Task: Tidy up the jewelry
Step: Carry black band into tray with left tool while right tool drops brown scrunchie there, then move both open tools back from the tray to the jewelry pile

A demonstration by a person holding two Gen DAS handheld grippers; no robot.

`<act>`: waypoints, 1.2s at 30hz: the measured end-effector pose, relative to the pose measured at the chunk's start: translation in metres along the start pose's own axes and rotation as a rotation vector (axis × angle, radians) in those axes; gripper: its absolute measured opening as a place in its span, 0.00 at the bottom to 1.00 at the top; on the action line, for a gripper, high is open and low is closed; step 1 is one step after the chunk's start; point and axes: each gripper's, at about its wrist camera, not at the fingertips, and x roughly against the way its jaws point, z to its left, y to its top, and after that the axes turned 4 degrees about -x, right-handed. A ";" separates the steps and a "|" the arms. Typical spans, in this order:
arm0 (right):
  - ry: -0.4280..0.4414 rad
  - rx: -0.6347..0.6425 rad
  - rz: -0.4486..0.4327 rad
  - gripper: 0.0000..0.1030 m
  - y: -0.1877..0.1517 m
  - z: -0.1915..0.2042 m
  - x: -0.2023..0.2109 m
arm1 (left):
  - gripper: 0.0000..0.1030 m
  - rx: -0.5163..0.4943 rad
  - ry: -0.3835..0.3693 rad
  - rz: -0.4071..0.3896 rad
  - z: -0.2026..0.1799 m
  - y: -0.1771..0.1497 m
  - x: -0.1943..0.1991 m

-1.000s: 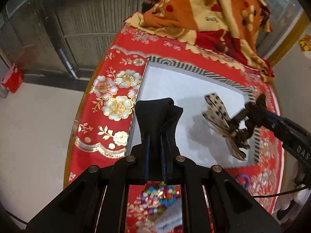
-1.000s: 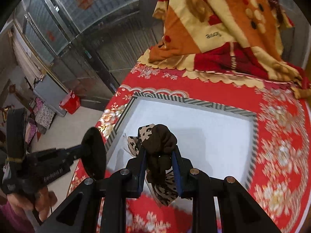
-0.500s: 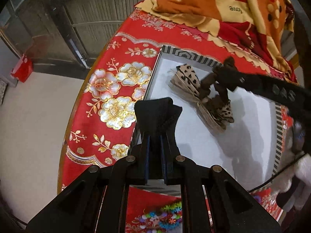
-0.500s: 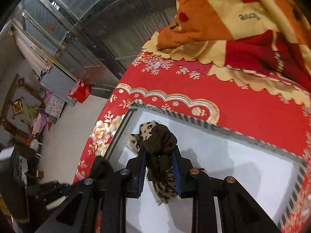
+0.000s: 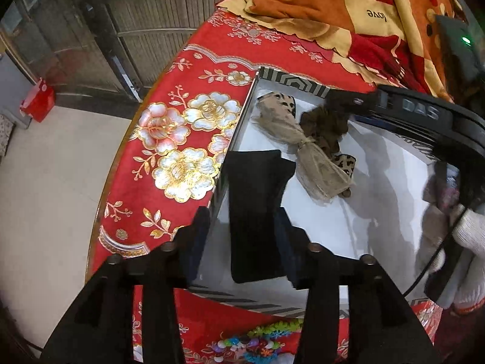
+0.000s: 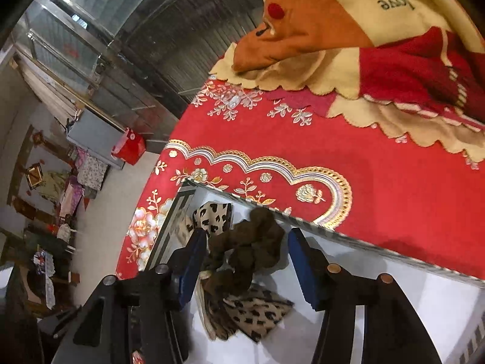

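A leopard-print hair bow with a brown scrunchie (image 5: 306,142) lies in the far left corner of a white tray with a striped rim (image 5: 291,80). It also shows in the right wrist view (image 6: 242,261). My right gripper (image 6: 247,257) is open, its blue pads either side of the brown scrunchie, just above it. In the left wrist view the right gripper (image 5: 342,103) reaches in from the right. My left gripper (image 5: 244,221) is open over the tray's near left edge; a black flat object (image 5: 254,212) sits between its jaws.
The tray (image 6: 394,303) rests on a red floral tablecloth (image 5: 182,139). An orange and red blanket (image 6: 363,30) is heaped at the table's far side. Colourful beaded jewelry (image 5: 260,342) lies in front of the tray. The table edge drops to the floor at left.
My right gripper carried the bow to the tray's far left corner and opened, letting it go. My left gripper has opened too and moved closer over the tray.
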 end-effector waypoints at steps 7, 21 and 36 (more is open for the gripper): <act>-0.018 0.030 -0.059 0.52 -0.032 0.014 0.067 | 0.49 0.001 -0.009 -0.068 0.004 -0.010 0.037; -0.156 -0.085 -0.280 0.66 -0.196 0.040 0.231 | 0.49 -0.118 0.001 -0.192 0.004 -0.062 0.110; -0.182 -0.069 -0.237 0.66 -0.255 0.022 0.235 | 0.49 -0.101 0.033 -0.182 -0.014 -0.088 0.124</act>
